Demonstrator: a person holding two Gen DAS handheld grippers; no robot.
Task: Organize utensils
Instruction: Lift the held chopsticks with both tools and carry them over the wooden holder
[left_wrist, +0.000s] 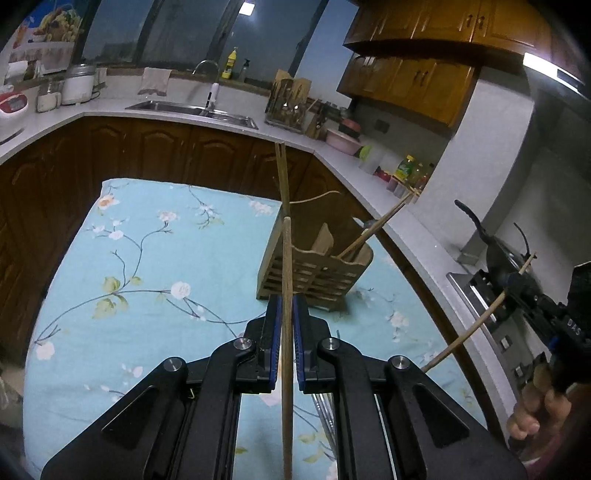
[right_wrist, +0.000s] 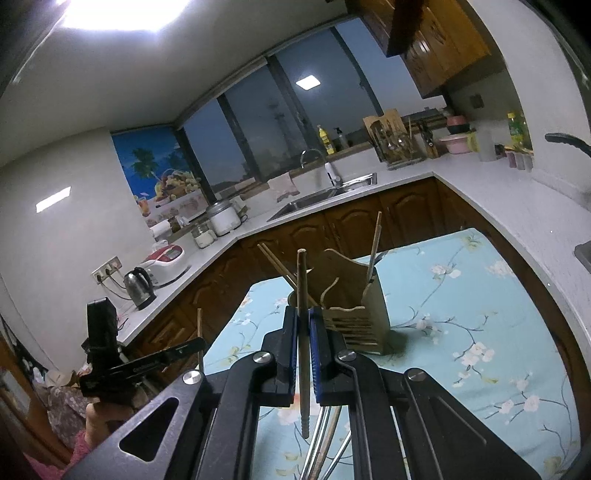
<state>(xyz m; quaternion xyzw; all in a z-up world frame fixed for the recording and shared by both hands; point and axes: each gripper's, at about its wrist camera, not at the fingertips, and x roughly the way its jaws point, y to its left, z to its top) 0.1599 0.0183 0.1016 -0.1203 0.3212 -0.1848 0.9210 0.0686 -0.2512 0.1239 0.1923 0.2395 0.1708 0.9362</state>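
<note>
A wooden slatted utensil holder (left_wrist: 317, 273) stands on the floral blue cloth (left_wrist: 147, 258), with chopsticks leaning out of it; it also shows in the right wrist view (right_wrist: 354, 317). My left gripper (left_wrist: 287, 306) is shut on a wooden chopstick (left_wrist: 286, 332), held upright just short of the holder. My right gripper (right_wrist: 303, 321) is shut on another wooden chopstick (right_wrist: 303, 332), also near the holder. The right gripper shows at the right of the left view (left_wrist: 517, 288). Metal utensils (right_wrist: 325, 435) lie on the cloth under the right gripper.
The cloth-covered table (right_wrist: 480, 332) is ringed by a white counter (left_wrist: 406, 206) with brown cabinets. A sink (left_wrist: 192, 109), a utensil rack (left_wrist: 288, 103), bottles (left_wrist: 406, 168), a stove with a pan (left_wrist: 491, 236), a kettle (right_wrist: 138, 288) and rice cookers (right_wrist: 166, 264) sit on it.
</note>
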